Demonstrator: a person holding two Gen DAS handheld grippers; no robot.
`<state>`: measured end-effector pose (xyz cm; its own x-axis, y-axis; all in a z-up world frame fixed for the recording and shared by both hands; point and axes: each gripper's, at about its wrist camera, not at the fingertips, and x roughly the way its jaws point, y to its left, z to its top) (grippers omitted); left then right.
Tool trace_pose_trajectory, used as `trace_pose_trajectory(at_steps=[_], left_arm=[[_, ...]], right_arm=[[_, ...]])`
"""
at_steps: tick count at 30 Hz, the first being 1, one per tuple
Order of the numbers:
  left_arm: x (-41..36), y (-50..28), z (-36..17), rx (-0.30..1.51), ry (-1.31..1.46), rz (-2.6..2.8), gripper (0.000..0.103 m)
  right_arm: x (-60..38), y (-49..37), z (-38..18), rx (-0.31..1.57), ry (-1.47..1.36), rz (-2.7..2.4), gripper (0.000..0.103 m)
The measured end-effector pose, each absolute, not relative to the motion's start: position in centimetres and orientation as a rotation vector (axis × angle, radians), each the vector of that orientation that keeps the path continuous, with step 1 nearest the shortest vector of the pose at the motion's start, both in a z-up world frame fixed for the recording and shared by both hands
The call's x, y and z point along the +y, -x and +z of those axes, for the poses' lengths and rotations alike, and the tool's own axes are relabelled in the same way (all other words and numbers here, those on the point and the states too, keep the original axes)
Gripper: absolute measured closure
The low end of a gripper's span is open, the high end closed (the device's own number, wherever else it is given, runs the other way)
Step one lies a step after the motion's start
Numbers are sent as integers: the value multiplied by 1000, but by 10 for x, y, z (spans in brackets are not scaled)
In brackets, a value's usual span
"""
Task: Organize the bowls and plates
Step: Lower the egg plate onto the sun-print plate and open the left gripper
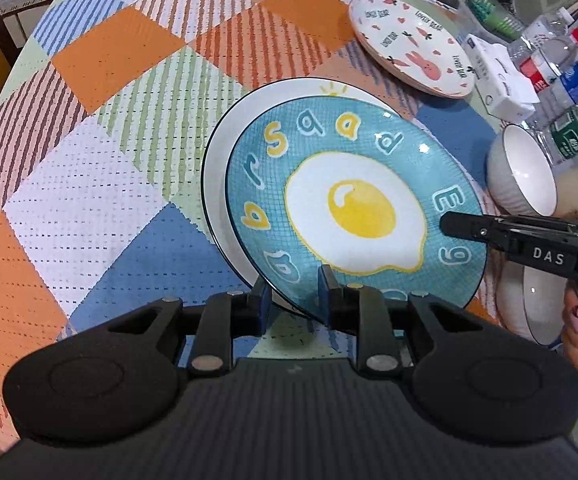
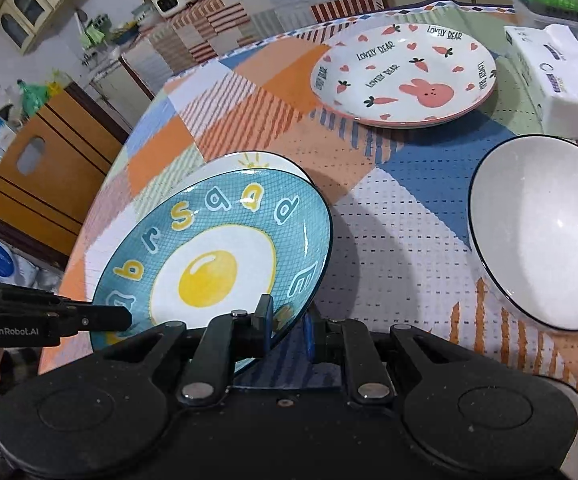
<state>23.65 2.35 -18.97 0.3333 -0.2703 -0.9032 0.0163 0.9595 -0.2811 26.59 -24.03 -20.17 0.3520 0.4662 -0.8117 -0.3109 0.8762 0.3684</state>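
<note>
The near rim of the blue egg plate (image 1: 353,200) is clamped by the left tool (image 1: 295,292), whose fingers are nearly closed on it, and its right rim is pinched likewise by the right tool (image 2: 289,320). The plate is held tilted above a white plate (image 1: 219,168) lying on the worktop (image 1: 89,160). A rabbit plate (image 2: 405,76) is seen toward the far edge, and a white bowl (image 2: 541,232) near the right edge.
</note>
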Motion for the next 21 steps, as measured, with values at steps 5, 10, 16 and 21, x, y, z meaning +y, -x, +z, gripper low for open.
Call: trace_pose_trajectory(at_steps=[5,10,16,21], left_arm=[[26,-242,-196,1252,270,-189,79],[23,-242,-197,1262,264,-182,78],[17,-245,-196,1323,227,-151,79],[14,-241,-188,1297,184,-135,79]], right_arm=[[-235,-264,-196,1085,-104,489,84],[-226,-256,-193,1059,-17,447,81],[-214,-252,-190,1049,70,373,78],[-203,-248,-186,1006,161,349,78]])
